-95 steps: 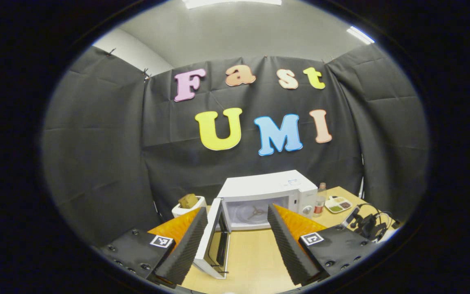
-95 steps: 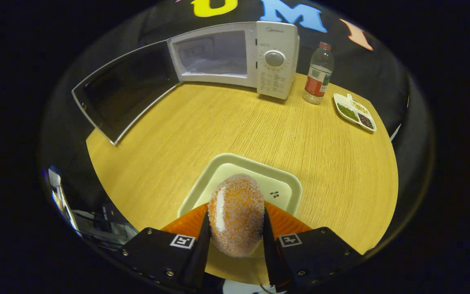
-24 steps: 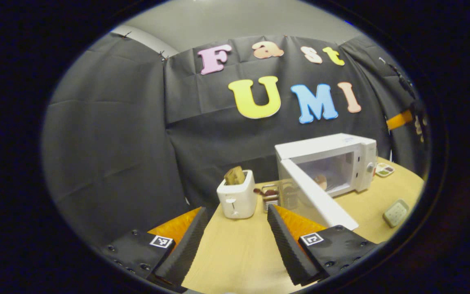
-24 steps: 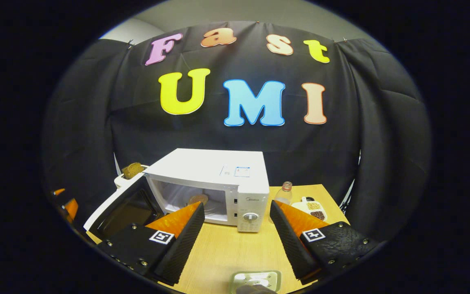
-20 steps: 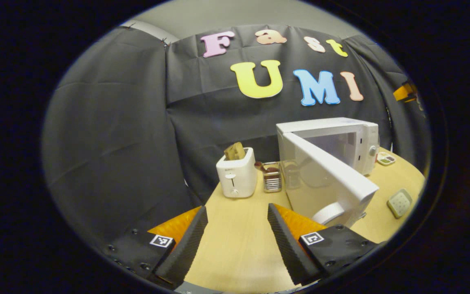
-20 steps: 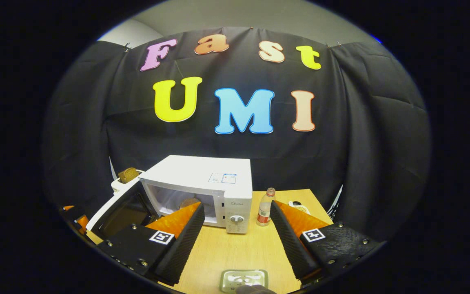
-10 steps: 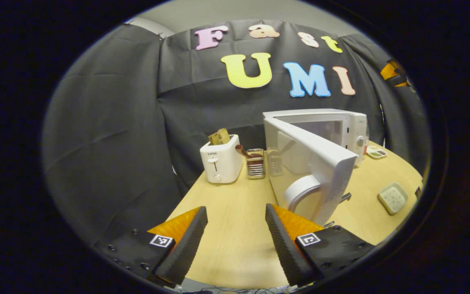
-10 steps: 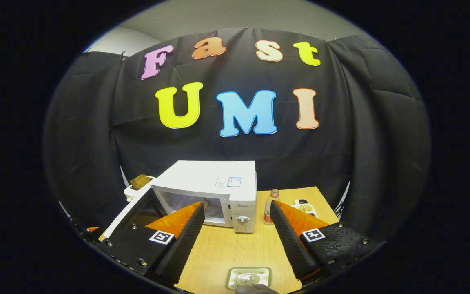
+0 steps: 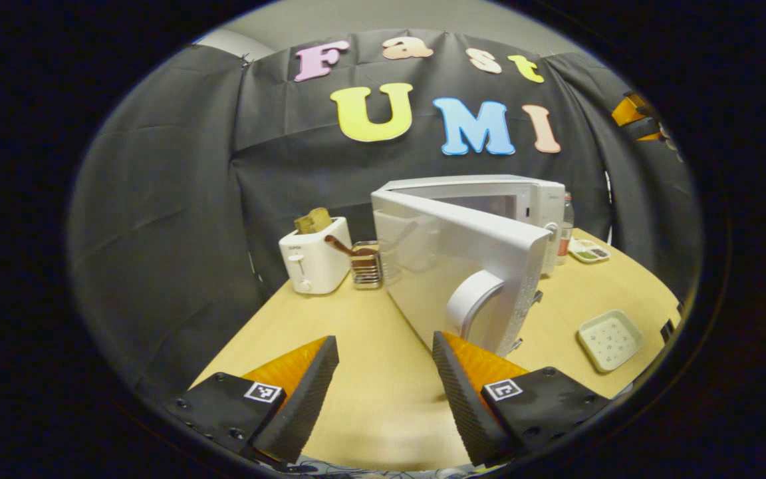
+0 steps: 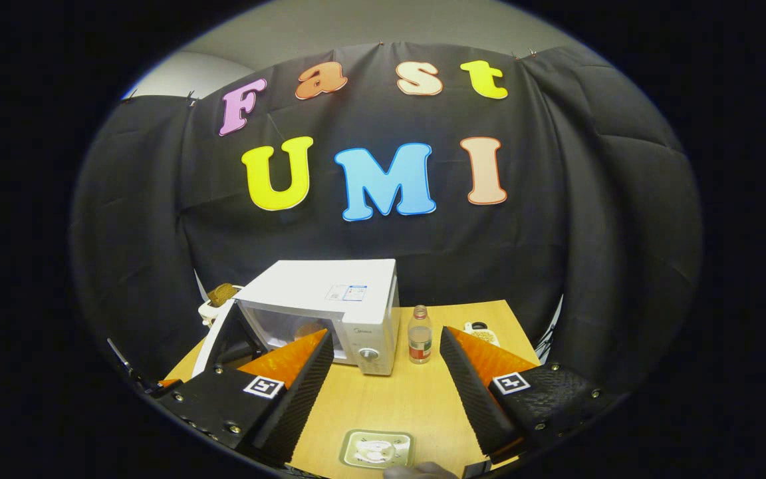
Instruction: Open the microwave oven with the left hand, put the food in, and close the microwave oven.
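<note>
The door point(image 9: 463, 266) of the microwave point(image 10: 330, 303) has swung a good way round since a second ago: in the left gripper view it now stands half shut, its handle point(image 9: 473, 306) just off the right finger of the left tongs point(image 9: 383, 386), at about 1 o'clock from them. Whether that finger touches the door I cannot tell. The food point(image 10: 304, 330) is inside, a brownish lump behind the opening, so only the closing is left, I reckon. Both tongs gape wide and hold nothing; the right tongs point(image 10: 383, 389) hang back over the counter point(image 10: 396, 406), pointing at the oven.

Counted: one microwave, one toaster point(image 9: 313, 256) at 11 o'clock, one bottle point(image 10: 419, 344), one empty tray point(image 10: 376, 449) at 6 o'clock, one divided dish point(image 9: 588, 250), one small caddy point(image 9: 364, 265)
</note>
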Demonstrator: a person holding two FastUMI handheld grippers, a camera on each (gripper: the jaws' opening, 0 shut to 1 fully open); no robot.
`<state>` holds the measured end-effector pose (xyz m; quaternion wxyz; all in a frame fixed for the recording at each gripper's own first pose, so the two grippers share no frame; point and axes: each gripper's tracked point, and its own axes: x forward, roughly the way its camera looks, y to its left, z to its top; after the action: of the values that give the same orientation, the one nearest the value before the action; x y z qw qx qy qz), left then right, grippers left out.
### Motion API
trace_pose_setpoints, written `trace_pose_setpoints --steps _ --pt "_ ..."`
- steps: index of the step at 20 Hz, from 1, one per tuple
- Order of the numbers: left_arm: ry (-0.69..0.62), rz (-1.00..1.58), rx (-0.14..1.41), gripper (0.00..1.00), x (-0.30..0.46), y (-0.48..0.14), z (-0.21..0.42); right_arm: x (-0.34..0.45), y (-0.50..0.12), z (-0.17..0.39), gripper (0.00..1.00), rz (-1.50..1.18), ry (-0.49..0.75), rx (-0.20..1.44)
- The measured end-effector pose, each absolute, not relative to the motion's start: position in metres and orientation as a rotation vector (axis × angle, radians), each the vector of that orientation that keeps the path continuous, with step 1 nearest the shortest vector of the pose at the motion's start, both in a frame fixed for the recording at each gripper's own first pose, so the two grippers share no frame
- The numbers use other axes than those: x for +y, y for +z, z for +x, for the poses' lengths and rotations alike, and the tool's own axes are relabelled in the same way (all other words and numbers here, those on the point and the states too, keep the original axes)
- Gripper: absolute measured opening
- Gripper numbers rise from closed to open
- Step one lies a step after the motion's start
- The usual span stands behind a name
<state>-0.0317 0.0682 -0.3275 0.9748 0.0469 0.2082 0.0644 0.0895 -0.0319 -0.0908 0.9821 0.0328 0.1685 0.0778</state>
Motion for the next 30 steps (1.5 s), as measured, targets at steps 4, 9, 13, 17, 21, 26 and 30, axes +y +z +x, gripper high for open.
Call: trace_pose_setpoints --steps 4,9,13,17,21,26,30 --pt "0.041 0.091 0.395 0.94 0.002 -0.324 0.000 -0.065 -0.093 0.083 0.98 0.072 0.136 0.345" --pt "-0.060 0.106 0.374 0.94 -0.057 -0.324 0.052 -0.105 -0.100 0.076 0.98 0.080 0.076 0.359" --pt "-0.131 0.109 0.351 0.95 -0.092 -0.322 0.096 -0.130 -0.105 0.070 0.98 0.097 0.012 0.370" --pt "-0.176 0.121 0.327 0.94 -0.112 -0.325 0.138 -0.152 -0.105 0.066 0.98 0.103 -0.058 0.368" --pt "-0.215 0.156 0.297 0.95 -0.130 -0.325 0.178 -0.164 -0.112 0.065 0.98 0.120 -0.108 0.383" --pt "-0.190 0.154 0.281 0.94 -0.140 -0.325 0.224 -0.176 -0.120 0.064 0.98 0.118 -0.146 0.394" --pt "-0.144 0.134 0.290 0.96 -0.139 -0.328 0.246 -0.180 -0.124 0.064 0.98 0.139 -0.150 0.404"
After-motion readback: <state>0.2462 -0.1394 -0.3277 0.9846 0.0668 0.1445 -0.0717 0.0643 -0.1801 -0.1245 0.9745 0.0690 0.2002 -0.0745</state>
